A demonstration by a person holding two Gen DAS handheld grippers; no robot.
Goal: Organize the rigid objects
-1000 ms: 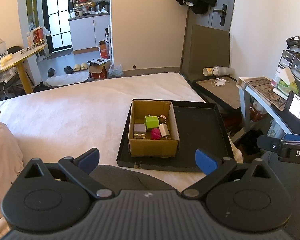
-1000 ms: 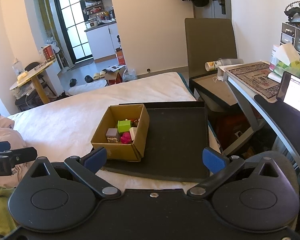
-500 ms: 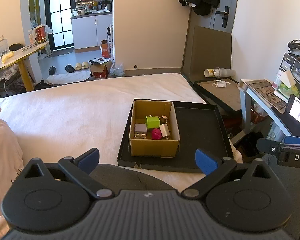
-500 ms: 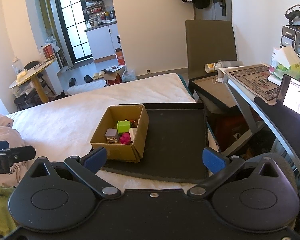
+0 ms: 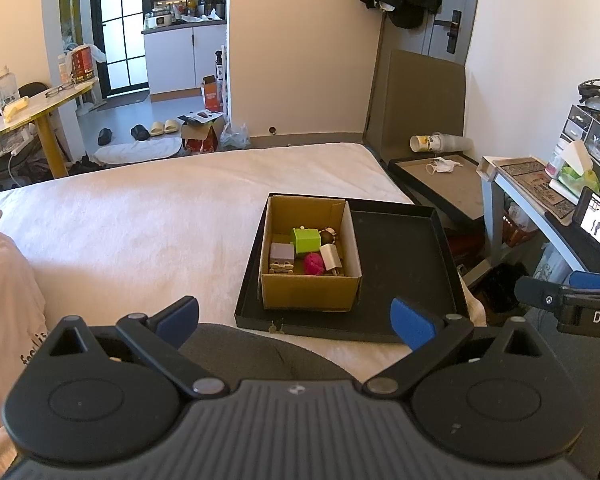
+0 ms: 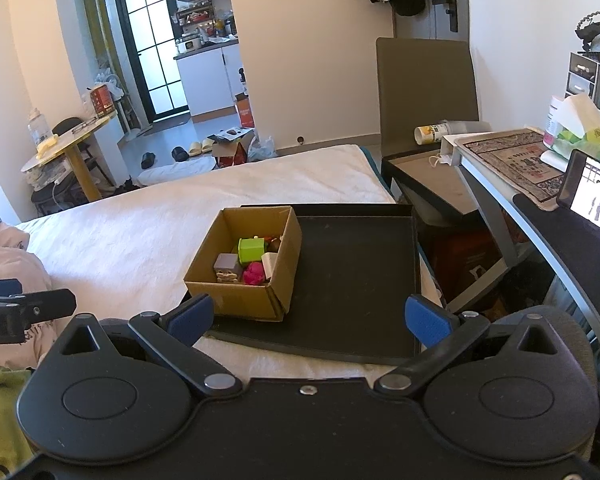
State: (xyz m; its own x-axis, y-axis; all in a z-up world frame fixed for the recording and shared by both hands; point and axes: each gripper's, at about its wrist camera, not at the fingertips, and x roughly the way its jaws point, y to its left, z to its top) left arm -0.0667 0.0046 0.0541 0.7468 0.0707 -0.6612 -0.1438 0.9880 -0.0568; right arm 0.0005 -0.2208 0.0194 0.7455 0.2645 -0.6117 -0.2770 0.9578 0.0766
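A small cardboard box [image 5: 310,288] stands in the left part of a shallow black tray [image 5: 404,264] on the white bed. Inside it lie a green block [image 5: 306,239], a grey-purple block [image 5: 282,253], a pink ball [image 5: 314,264], a white piece [image 5: 331,256] and a small beige toy. The box also shows in the right wrist view [image 6: 244,292] with the tray [image 6: 356,280]. My left gripper [image 5: 296,318] is open and empty, held back from the tray's near edge. My right gripper [image 6: 308,316] is open and empty, also short of the tray.
The white bed [image 5: 148,224] spreads left of the tray. A desk [image 6: 540,196] with a phone and tissue box stands at the right. A second tray [image 5: 440,180] on a dark stand sits beyond the bed. A pink pillow [image 6: 8,256] lies at the left.
Both views have tilted up slightly, so the box and tray sit a little lower in frame. Both grippers stay open and empty.
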